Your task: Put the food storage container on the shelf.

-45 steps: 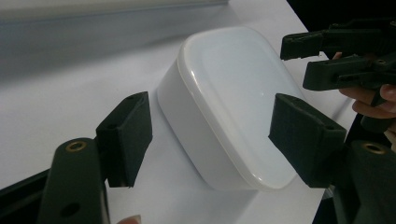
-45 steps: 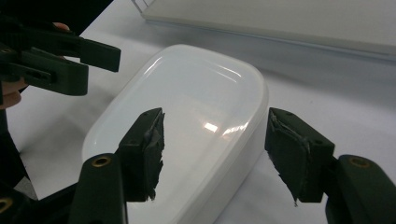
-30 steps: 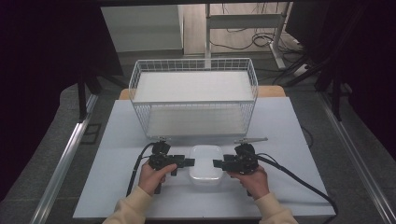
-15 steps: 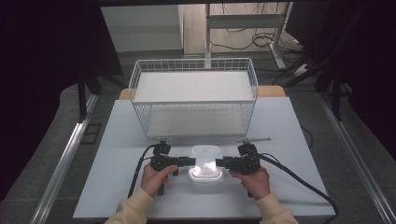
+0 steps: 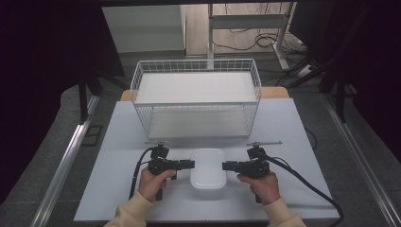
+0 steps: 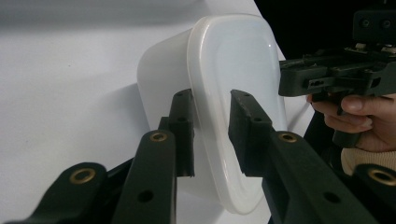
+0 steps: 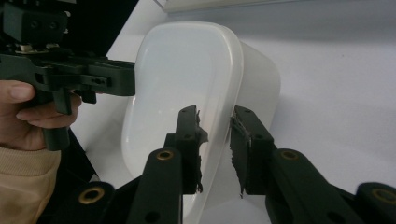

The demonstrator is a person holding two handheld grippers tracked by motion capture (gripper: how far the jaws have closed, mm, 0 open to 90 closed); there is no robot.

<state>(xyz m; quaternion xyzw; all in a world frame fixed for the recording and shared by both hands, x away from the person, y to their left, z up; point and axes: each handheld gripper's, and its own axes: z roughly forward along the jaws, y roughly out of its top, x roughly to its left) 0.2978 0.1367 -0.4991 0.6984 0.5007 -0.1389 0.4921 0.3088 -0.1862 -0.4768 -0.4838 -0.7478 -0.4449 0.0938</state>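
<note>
a: nearest first — what are the two grippers doing?

b: the left gripper [image 5: 189,164] and the right gripper [image 5: 228,165] each straddle one side of the white oval plastic lidded box [image 5: 207,168]. in the left gripper view, one finger [image 6: 183,122] sits under the lip against the wall, the other lies over the lid. same on the right: one pad [image 7: 190,140] over the lid, the other outside the wall.

a: pinching or just straddling?

b: both pairs of jaws have just been closing, with the box rim between them. a second ago they stood wide, on either side of the box; now they've narrowed onto the rim. the left looks like it's pinching; the right shows a thin gap at the edge, so i can't tell whether it presses fully.

a: and the box itself?

b: it hasn't shifted; it sits on the white table top [image 5: 118,189], between the fingertips.

a: so what does that mean?

b: i'd judge the two-handed grasp is about done, and a lift comes next. just beyond the fingertips stands the white wire basket [image 5: 196,97], the likely destination.
</note>
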